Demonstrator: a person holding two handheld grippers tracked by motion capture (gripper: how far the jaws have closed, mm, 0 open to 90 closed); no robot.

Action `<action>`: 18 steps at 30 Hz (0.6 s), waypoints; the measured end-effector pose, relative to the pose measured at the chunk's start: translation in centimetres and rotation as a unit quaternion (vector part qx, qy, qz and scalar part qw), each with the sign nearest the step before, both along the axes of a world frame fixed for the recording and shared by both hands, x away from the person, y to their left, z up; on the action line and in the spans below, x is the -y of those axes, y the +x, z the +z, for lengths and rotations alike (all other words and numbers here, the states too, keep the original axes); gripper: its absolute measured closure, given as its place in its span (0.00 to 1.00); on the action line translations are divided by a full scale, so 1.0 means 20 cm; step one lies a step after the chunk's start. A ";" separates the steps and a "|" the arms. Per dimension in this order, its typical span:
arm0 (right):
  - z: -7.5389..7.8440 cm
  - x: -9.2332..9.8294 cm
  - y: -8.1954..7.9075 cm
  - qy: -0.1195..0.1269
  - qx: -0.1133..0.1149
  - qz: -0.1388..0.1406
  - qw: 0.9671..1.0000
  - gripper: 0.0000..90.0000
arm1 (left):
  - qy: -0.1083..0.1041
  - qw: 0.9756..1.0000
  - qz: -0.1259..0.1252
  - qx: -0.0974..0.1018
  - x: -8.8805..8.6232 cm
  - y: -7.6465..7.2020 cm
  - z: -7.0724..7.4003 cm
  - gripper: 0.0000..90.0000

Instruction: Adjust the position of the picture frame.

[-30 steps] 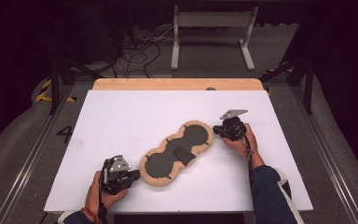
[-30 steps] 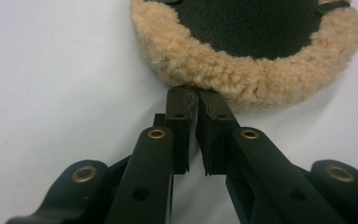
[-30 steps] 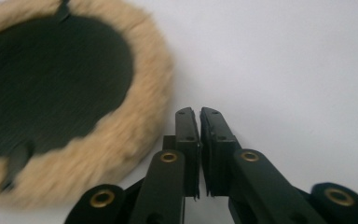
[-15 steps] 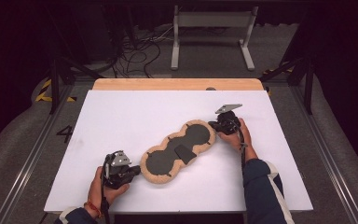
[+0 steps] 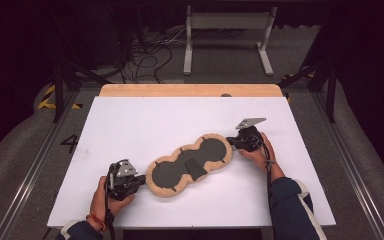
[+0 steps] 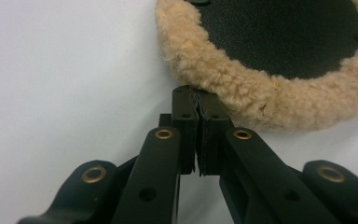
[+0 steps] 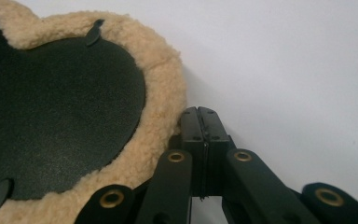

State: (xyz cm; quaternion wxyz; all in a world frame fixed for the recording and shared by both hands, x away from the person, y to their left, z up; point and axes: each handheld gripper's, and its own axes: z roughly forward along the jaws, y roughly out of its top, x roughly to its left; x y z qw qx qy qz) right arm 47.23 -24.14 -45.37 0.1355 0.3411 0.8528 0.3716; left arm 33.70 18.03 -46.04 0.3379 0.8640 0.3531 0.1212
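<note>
A peanut-shaped pad with a black centre and a tan fleece rim lies flat on the white table, running from lower left to upper right. My left gripper rests at its lower left end. In the left gripper view the left gripper has its jaws pressed together, tips touching the pad's fleece edge, with nothing seen between them. My right gripper sits at the upper right end. In the right gripper view the right gripper is shut beside the pad's rim.
A wooden strip borders the table's far edge. Beyond it, on the dark floor, stand a grey metal frame and loose cables. Metal rails run along both sides of the table.
</note>
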 end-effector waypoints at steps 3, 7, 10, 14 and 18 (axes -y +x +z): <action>0.00 0.01 -0.04 -0.002 -0.001 0.001 1.000 1.00 | 0.012 1.000 -0.008 0.011 0.00 0.00 0.00 0.99; 0.01 0.02 -0.10 -0.019 0.008 0.002 1.000 1.00 | 0.027 0.999 -0.008 0.029 0.02 0.01 0.00 1.00; 0.01 0.04 -0.14 -0.022 0.008 0.002 1.000 1.00 | 0.014 1.000 -0.008 0.020 0.01 0.03 0.00 1.00; 0.01 0.07 -0.19 -0.025 0.010 0.003 1.000 1.00 | 0.005 1.000 -0.007 0.012 0.01 0.08 0.00 1.00; 0.01 0.11 -0.23 -0.022 0.007 0.001 1.000 1.00 | -0.003 1.000 -0.009 0.007 0.02 0.13 0.00 1.00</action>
